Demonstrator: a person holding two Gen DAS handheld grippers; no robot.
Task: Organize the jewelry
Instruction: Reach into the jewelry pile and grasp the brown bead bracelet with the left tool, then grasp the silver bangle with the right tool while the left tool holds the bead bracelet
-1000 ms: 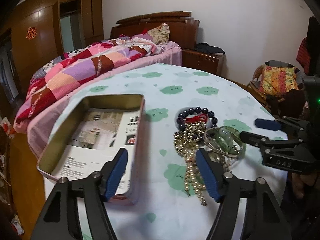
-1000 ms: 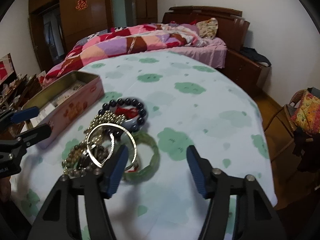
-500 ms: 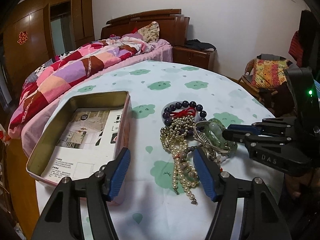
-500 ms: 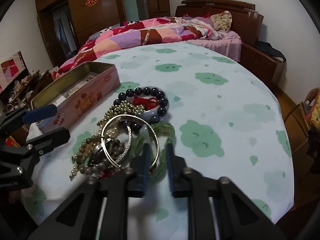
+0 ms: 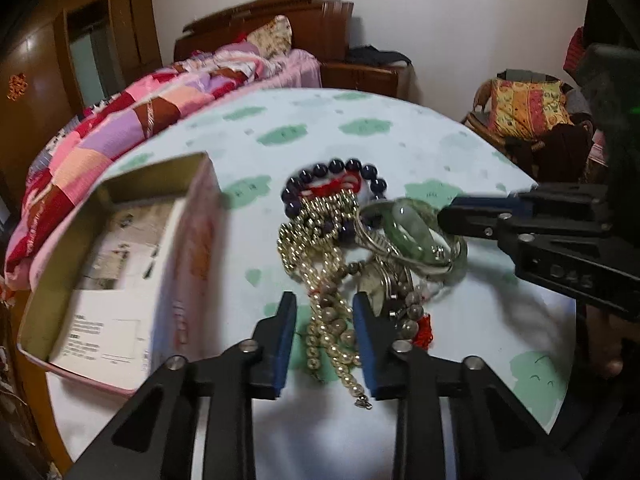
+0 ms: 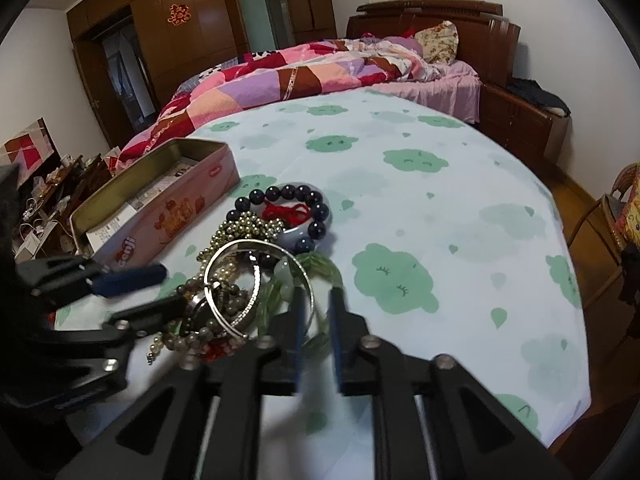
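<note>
A heap of jewelry lies on the round table: a dark bead bracelet with red cord, a pale gold bead necklace, silver bangles and a green jade bangle. My left gripper has its jaws narrowed around the necklace strands near the table's front; it also shows in the right wrist view. My right gripper is shut on the green bangle's near rim. An open pink tin stands to the left.
The table has a white cloth with green cloud prints. A bed with a patchwork quilt lies behind it, wooden wardrobes beyond. A chair with a yellow cushion stands at the right.
My left gripper moved forward over the necklace and its jaws narrowed from wide open. My right gripper stayed closed on the green bangle.
</note>
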